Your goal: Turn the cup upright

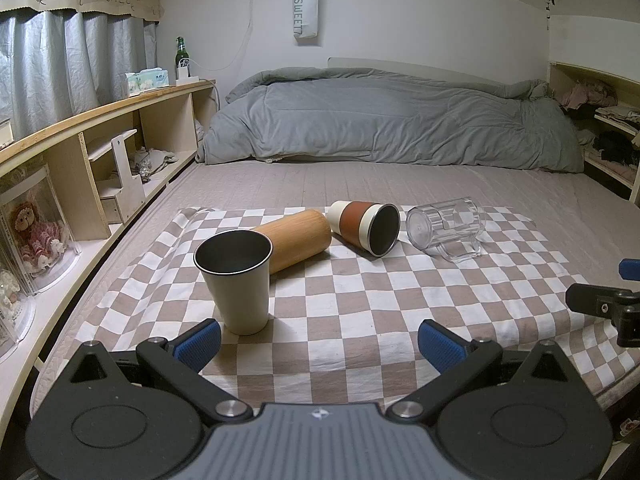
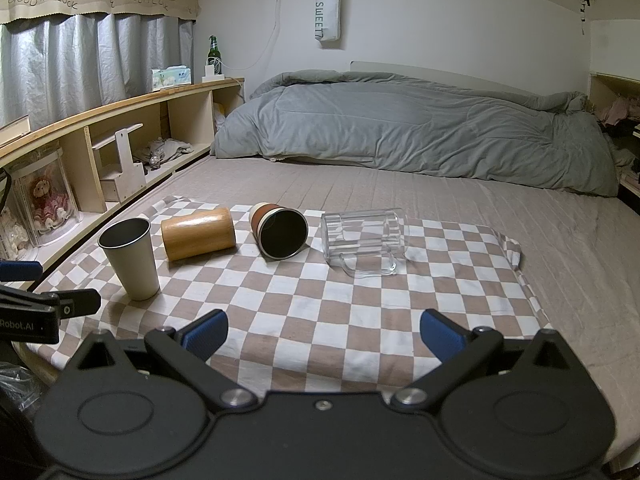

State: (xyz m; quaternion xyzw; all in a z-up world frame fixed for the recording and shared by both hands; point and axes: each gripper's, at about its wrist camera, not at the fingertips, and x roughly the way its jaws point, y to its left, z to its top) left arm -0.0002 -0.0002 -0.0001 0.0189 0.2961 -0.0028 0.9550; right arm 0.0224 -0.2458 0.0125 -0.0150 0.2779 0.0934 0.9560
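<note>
Several cups are on a checkered cloth on the bed. A steel cup stands upright at the left. A bamboo cup, a cream and brown cup and a clear glass mug lie on their sides in a row. My left gripper is open and empty, just in front of the steel cup. My right gripper is open and empty over the cloth's near edge.
A folded grey duvet lies across the far end of the bed. A wooden shelf with boxes, a doll and a bottle runs along the left. More shelving with clothes is at the right.
</note>
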